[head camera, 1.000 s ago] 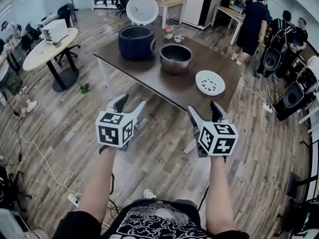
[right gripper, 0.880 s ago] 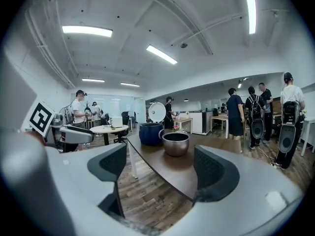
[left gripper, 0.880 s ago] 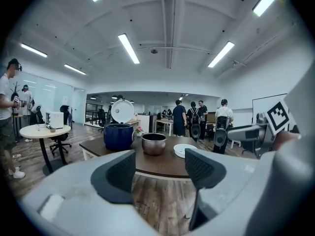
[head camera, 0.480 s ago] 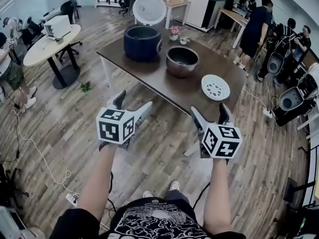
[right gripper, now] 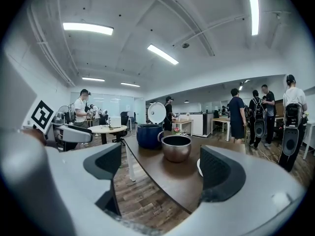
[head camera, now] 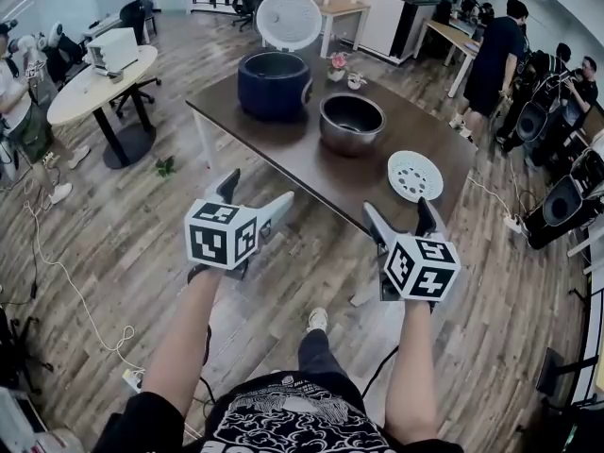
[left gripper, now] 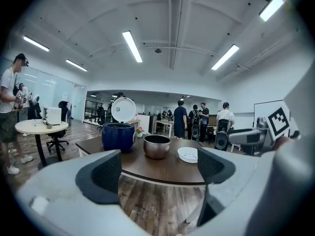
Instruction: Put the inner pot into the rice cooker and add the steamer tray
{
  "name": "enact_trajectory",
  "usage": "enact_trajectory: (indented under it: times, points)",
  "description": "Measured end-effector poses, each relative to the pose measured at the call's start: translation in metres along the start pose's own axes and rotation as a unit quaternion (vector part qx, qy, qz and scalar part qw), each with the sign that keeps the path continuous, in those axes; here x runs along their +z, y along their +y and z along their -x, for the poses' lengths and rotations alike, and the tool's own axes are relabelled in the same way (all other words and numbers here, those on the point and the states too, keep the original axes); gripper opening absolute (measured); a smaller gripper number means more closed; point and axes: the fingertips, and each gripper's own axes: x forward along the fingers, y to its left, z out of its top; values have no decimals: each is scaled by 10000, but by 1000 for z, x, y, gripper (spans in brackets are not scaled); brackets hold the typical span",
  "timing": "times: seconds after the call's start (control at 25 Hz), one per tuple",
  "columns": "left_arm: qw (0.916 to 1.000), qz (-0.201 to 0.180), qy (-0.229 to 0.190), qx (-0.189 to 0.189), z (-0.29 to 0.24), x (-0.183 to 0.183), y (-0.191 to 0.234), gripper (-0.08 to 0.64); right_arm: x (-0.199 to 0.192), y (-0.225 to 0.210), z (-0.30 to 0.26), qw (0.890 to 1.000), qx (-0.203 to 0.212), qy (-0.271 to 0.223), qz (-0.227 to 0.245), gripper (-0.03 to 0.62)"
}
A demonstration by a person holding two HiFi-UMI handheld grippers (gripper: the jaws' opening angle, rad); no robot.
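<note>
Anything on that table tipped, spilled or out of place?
Nothing stands out. The rice cooker stands upright with its lid open, the inner pot sits upright beside it, the steamer tray lies flat nearby.

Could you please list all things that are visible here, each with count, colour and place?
rice cooker: one, dark blue, white lid raised, table's far left
inner pot: one, grey metal, table middle, right of cooker
steamer tray: one, white, table's right end
table: one, dark brown, ahead
round table: one, pale, far left
people: several, dark clothes, far right
left gripper: one, pale grey, fingers have just been opening, nothing between
right gripper: one, pale grey, fingers have just been opening, nothing between
</note>
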Motion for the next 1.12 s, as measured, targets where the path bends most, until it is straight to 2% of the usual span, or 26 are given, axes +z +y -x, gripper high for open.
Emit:
enact_trajectory:
  times: [0.32,0.72,1.12]
  points:
    - [9999,104,87,51,-67,7,11,486,2,-37,-62,9998,168,93,-32,485]
    - [9994,41,307,184,-159,28,21,486,16,-92,-148,9990,331,245,-181,485]
    - [9985,94,337,414,-227,50,31,486,24,-137,-211,9976,534,368,-258,485]
